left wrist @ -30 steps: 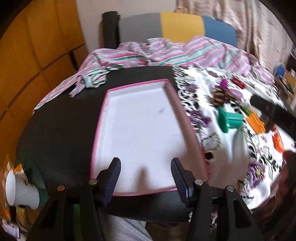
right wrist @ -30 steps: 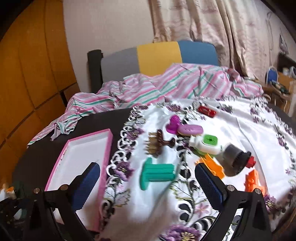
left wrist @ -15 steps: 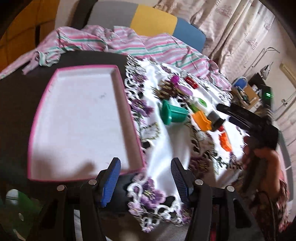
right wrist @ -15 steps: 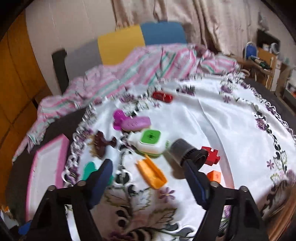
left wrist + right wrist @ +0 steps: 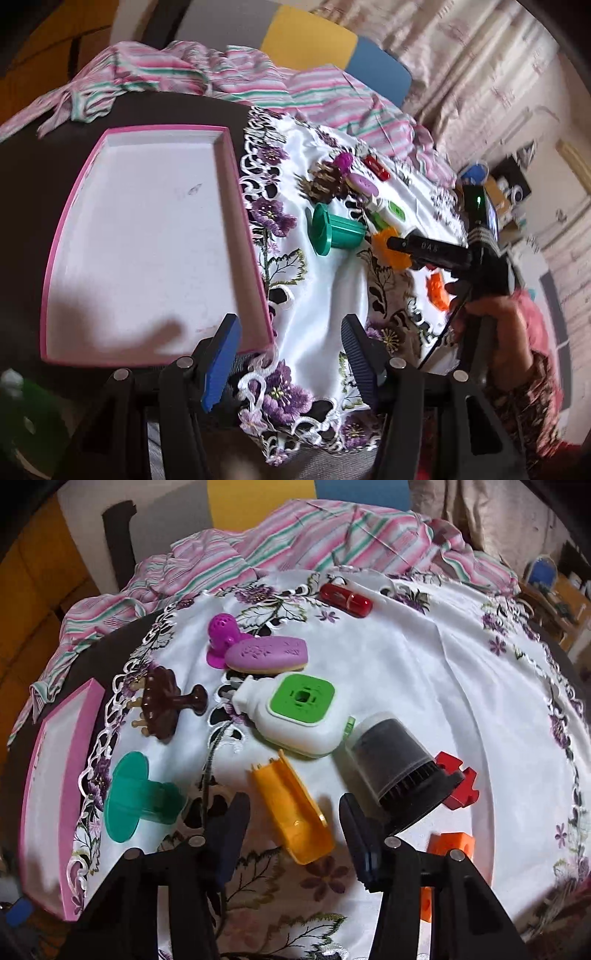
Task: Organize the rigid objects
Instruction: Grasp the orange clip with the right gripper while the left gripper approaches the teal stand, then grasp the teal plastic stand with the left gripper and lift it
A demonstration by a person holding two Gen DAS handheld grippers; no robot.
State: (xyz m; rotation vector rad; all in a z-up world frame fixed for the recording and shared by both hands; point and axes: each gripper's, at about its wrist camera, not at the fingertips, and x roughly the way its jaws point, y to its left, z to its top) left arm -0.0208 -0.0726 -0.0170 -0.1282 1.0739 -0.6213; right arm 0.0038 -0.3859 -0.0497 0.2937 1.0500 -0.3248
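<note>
My right gripper (image 5: 293, 825) is closing its jaws around the yellow-orange open plastic scoop (image 5: 295, 814) lying on the white embroidered tablecloth (image 5: 424, 672); the pads do not yet press on it. Just beside it sit a teal flanged plastic spool (image 5: 136, 797) and a black-capped clear cylinder (image 5: 397, 764). My left gripper (image 5: 290, 356) stands wide apart and holds nothing, over the near corner of the shallow pink-rimmed white tray (image 5: 79, 173), which has nothing in it.
</note>
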